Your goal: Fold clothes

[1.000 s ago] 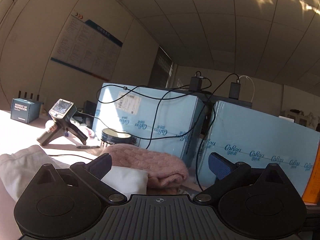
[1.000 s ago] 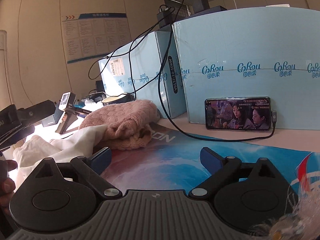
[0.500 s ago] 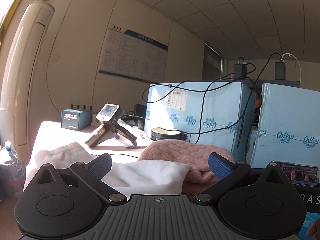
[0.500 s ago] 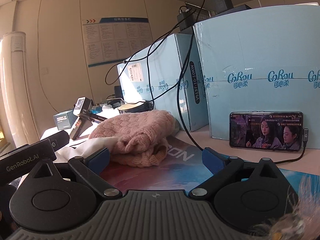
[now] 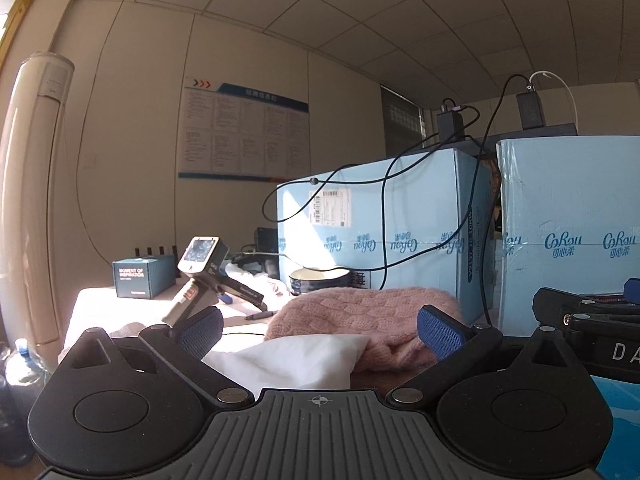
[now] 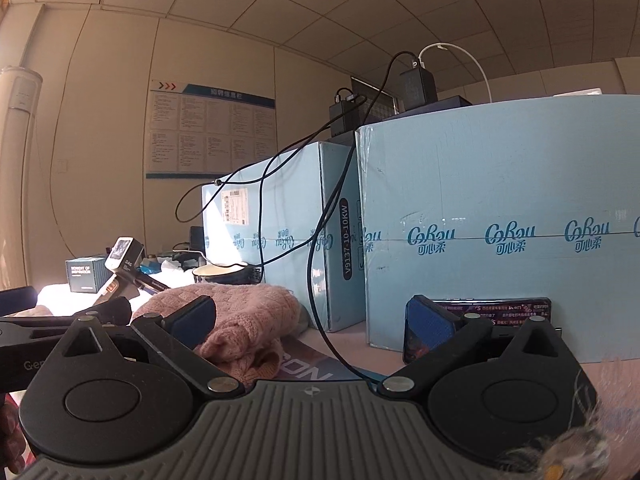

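Right gripper opening wide with nothing between its jaws, left gripper spread and empty — pink sweater and white cloth heaped just ahead on the table; best pinch one edge, not the bulk.

The phone stands against the big blue box, but the right gripper covers its left and lower part, and the text on the screen is too small to read. The wall notice board has print too small to read. The white cloth goes under the body of the left gripper, so its near edge is hidden. At the lower right corner of the right wrist view something furry is blurred; I cannot tell what it is.
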`<state>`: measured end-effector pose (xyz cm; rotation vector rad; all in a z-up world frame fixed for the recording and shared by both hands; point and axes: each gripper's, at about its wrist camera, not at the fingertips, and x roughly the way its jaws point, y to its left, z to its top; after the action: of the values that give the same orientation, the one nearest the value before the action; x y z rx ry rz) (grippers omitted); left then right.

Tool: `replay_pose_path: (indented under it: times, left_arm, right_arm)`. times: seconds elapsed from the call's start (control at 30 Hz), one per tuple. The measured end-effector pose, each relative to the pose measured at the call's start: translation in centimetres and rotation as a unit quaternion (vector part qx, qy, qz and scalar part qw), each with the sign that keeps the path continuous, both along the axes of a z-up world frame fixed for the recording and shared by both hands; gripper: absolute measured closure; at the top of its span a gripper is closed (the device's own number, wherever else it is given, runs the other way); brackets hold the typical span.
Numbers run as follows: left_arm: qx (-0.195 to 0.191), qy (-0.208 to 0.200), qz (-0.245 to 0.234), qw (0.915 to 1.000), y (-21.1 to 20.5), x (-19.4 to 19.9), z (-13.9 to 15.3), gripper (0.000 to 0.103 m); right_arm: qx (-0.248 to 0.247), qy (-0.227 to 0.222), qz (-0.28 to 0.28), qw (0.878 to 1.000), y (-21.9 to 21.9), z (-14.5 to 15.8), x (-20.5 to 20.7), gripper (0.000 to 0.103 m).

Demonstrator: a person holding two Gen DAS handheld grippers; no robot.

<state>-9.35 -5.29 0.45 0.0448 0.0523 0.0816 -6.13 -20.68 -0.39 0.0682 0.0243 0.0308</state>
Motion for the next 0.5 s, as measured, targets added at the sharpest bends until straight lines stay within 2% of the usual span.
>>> replay_pose_path:
  times: [0.2, 0.33, 0.5]
  left_arm:
    - [0.027, -0.031, -0.035, 0.9986, -0.6, 0.7, 0.0, 0.000]
    - [0.028, 0.000, -0.035, 0.9990, -0.7, 1.6, -0.2, 0.000]
    - [0.016, 0.011, -0.032, 0.9993, -0.3, 1.9, -0.2, 0.000]
  right_arm:
    - [0.000, -0.002, -0.061, 0.998, -0.2, 0.0, -0.2, 0.000]
    - [0.007, 0.003, -0.064, 0.998, -0.4, -0.1, 0.0, 0.000]
    - [0.005, 0.002, -0.069, 0.998, -0.3, -0.2, -0.1, 0.000]
